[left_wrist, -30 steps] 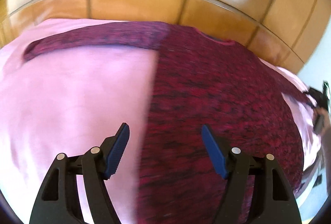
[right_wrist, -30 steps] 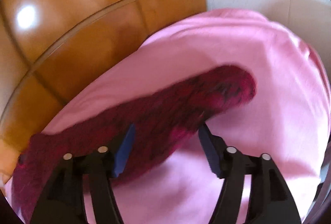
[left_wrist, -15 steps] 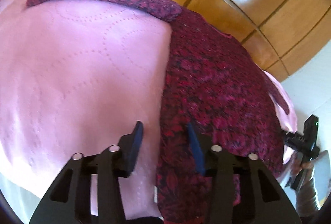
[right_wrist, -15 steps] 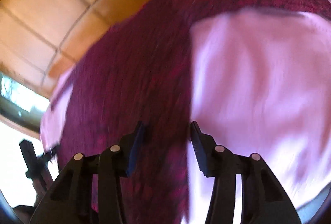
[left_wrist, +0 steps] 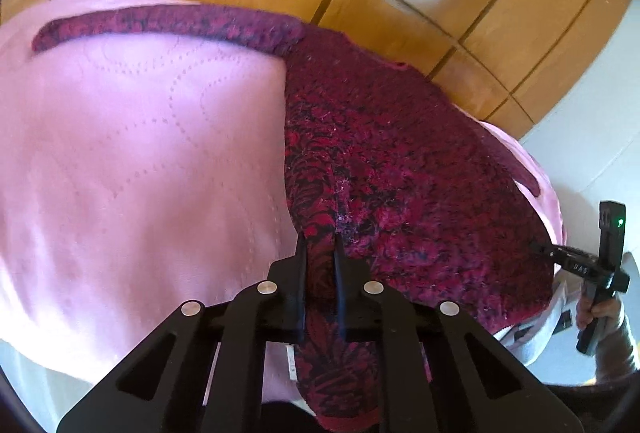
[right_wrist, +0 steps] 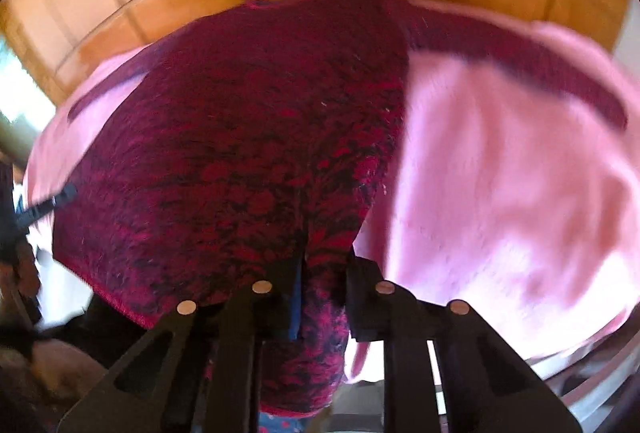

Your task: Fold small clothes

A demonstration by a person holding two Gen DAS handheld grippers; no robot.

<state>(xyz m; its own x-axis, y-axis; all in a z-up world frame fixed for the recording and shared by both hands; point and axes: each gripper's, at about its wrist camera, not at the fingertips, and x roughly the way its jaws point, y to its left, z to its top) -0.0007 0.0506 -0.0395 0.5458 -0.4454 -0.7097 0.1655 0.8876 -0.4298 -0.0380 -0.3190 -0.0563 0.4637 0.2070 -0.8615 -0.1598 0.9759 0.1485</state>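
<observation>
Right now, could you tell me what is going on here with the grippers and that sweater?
A person is folding a dark red knit sweater spread flat on a pink quilted cover. The left gripper is shut on the sweater's hem at one bottom corner, and the right gripper is shut on the hem at the other. One sleeve lies stretched out sideways on the cover. No fold is made yet.

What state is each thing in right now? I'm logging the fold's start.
Left tool: shut on the sweater's hem.
Right tool: shut on the hem.
Dark red knitted sweater: spread flat, sleeves out, unfolded.
Pink quilted bedspread: smooth beneath it.
</observation>
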